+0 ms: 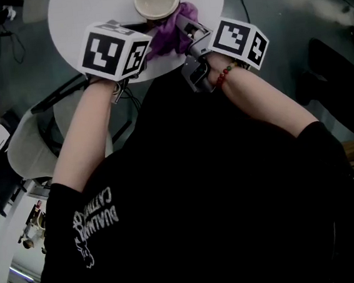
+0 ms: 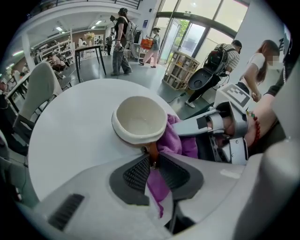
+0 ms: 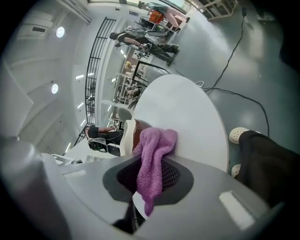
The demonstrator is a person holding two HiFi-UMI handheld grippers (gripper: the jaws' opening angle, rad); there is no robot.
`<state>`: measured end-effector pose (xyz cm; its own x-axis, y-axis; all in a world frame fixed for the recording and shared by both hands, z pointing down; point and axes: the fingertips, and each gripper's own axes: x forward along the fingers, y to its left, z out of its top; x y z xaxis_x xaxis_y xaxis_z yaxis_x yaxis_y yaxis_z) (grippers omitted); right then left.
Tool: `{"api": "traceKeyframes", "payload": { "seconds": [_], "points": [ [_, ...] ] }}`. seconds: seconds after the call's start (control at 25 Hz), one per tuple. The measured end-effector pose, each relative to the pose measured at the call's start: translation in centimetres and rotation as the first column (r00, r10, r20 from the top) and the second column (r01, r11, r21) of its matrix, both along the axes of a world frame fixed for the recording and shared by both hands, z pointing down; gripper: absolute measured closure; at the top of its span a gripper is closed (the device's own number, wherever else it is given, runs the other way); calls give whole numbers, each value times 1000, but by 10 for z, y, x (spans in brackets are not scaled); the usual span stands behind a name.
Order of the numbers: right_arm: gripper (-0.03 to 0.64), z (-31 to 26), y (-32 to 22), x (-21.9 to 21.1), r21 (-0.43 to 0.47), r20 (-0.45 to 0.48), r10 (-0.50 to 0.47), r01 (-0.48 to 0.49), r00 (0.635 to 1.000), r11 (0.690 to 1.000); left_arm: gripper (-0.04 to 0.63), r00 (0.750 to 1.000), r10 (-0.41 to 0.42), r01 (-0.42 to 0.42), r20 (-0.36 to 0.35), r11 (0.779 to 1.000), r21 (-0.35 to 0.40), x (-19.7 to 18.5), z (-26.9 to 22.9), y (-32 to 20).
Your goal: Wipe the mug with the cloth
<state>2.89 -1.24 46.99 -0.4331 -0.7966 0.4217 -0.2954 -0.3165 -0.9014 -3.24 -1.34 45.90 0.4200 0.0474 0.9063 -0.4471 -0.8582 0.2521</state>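
So the biggest thing here is the round white tabletop (image 1: 81,9), off at the far side of the scene. The person's black shirt (image 1: 202,198) fills the near side. It has white print (image 1: 96,226) on it, but that shows upside down from the head view and I can't read it properly. Each hand-held gripper carries a cube with black and white square markers, no readable text on those. The left hand-held gripper (image 2: 153,161) has its jaws pinched on the brown handle (image 2: 152,151) of the mug (image 1: 157,0). The mug is cream inside and brown outside, standing upright with its mouth facing up and nothing in it. It's over the tabletop a bit right of the middle, with the handle pointing to the near side, straight at the left jaws. The right hand-held gripper (image 3: 151,163) is clamped on the purple cloth (image 1: 172,36), which is bunched against the mug's right side and touching it, with a tail hanging down between the jaws.
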Motion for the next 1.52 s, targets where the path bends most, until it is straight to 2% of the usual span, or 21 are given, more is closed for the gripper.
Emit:
{"api": "traceKeyframes", "payload": {
  "seconds": [0.52,0.76,0.96,1.04,1.16,1.36,1.52],
  "points": [
    [594,-4,-1,-2,-26,-13,-26,26,1000,999,522,999,33,-34,-31,999,-36,10,-5,7],
    [594,-8,0,-18,-57,-66,-179,175,982,983,517,997,55,-58,-49,996,-66,14,-4,14],
    [594,-10,1,-25,-113,-148,-312,297,939,948,517,995,76,-79,-59,995,-58,12,-6,17],
    [594,-8,2,-31,-136,-165,-393,374,905,918,518,994,82,-86,-67,995,-57,8,-4,19],
    [592,-7,5,-39,-159,-161,-483,461,860,873,523,994,49,-56,-101,996,-73,1,-5,21],
    [583,-7,8,-43,-206,-199,-569,534,798,820,525,992,40,-48,-121,997,-61,-3,-9,20],
    [584,-8,10,-50,-213,-164,-599,565,784,798,526,991,43,-51,-126,997,-57,-8,-11,22]
  ]
}}
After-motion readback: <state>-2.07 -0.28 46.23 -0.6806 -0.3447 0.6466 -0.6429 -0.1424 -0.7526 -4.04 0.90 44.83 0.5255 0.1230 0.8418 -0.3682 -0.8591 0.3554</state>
